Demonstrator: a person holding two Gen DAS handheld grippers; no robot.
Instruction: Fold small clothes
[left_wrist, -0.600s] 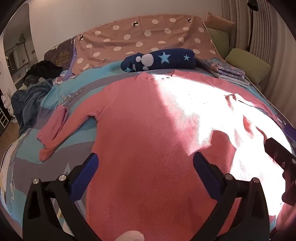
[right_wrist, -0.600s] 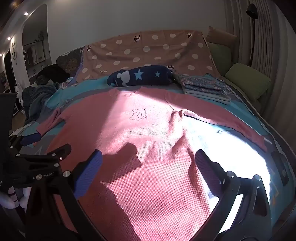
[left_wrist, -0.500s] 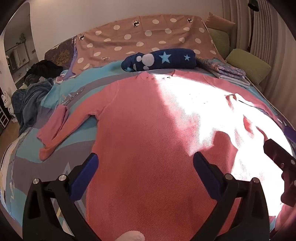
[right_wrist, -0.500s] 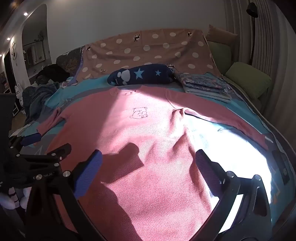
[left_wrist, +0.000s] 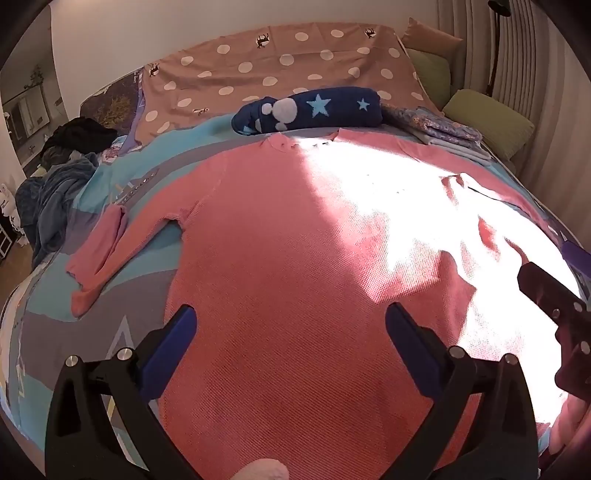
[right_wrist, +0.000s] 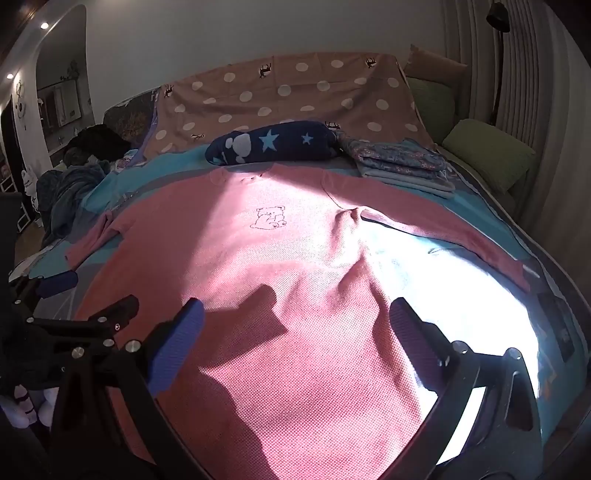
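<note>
Left wrist view: your left gripper is spread wide, nothing between the jaws, hanging over the lower body of the pink sweater. The sweater lies flat, front up, its sleeve doubled back out to the side. I read that as laid out for folding, no fold started. The other gripper pokes in at the right edge. Hard sunlight blows out the sweater's right half.

Right wrist view: your right gripper is also spread and empty, above the hem near the sweater's right side seam. The far sleeve runs out straight.

Surface: a bed with a teal patterned cover, soft, so expect cloth to drag. Folded stack, star-print roll, polka-dot sheet and green cushion behind.
</note>
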